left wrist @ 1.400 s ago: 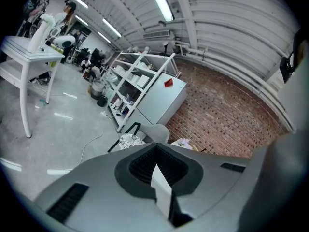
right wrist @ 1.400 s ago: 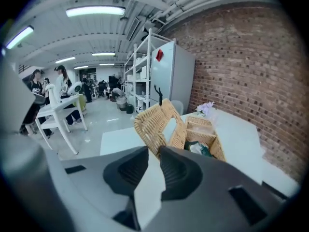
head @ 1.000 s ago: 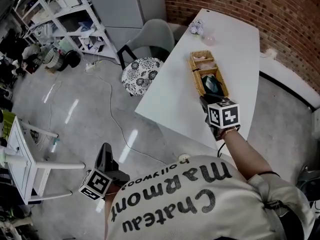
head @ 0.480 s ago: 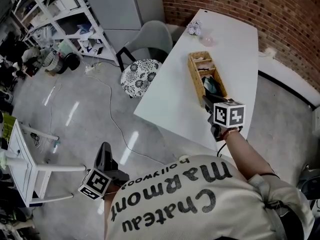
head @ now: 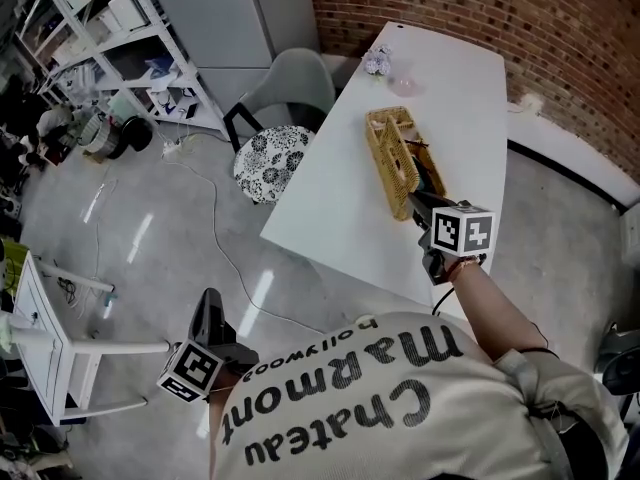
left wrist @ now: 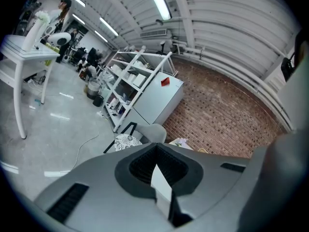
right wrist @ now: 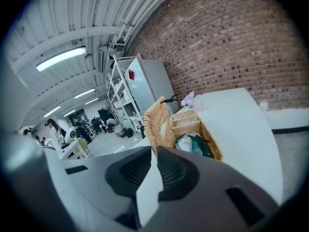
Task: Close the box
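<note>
Head view: the wicker box (head: 392,118) is sitting on the white table (head: 330,203), its long side running away from the person.
Lid: the lid (head: 388,163) is standing almost upright along the box's left side and leaning over the opening.
Right gripper: the right gripper (head: 418,206) is reaching to the box's near end. Its jaws have just been closing and are pinching the lid's near edge, almost together.
Left gripper: the left gripper (head: 207,313) is hanging low over the floor, well apart from the table, with its jaws pressing together on nothing.
</note>
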Available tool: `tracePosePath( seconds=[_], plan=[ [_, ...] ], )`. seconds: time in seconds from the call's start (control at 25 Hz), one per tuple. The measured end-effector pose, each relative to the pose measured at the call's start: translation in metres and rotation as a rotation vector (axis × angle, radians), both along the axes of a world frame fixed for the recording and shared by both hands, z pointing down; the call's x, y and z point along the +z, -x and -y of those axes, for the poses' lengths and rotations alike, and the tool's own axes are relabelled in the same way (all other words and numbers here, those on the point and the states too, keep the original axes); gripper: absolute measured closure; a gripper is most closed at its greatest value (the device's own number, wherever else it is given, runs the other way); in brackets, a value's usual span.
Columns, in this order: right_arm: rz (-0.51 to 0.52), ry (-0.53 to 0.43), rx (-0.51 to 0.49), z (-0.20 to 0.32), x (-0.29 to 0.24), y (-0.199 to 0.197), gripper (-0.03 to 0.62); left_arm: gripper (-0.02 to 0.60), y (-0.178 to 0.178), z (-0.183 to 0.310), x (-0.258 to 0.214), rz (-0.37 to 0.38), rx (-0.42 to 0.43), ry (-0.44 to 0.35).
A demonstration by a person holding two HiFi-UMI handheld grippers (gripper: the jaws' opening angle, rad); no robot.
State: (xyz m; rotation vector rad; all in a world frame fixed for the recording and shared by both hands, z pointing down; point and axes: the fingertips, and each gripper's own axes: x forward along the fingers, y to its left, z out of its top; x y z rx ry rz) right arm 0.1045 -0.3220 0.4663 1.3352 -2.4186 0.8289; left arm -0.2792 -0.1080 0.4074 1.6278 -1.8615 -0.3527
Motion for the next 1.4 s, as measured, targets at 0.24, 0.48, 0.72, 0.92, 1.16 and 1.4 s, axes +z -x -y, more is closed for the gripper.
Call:
tracePosePath(
  seconds=[0.24,0.48,0.72,0.92,1.16,1.4],
  plan=[
    [0.007,0.002,0.019,0.003,0.002,-0.007,0.556,0.58,-0.004,0.007,0.0,-0.017,0.02,-0.002],
    [0.017,0.019,0.059,0.007,0.007,-0.02,0.559,0.58,-0.004,0.012,0.0,-0.019,0.027,0.0],
    [0.074,0.059,0.105,0.01,0.01,-0.026,0.557,0.58,-0.004,0.016,0.002,-0.02,0.037,0.005],
    [0.132,0.1,0.159,0.01,0.013,-0.033,0.556,0.58,-0.008,0.02,0.002,-0.027,0.056,0.009],
    [0.171,0.126,0.198,0.01,0.018,-0.038,0.553,0.58,-0.006,0.019,0.005,-0.027,0.055,0.015],
    [0.2,0.149,0.229,0.013,0.023,-0.042,0.549,0.58,-0.006,0.02,0.004,-0.026,0.056,0.016]
  ],
)
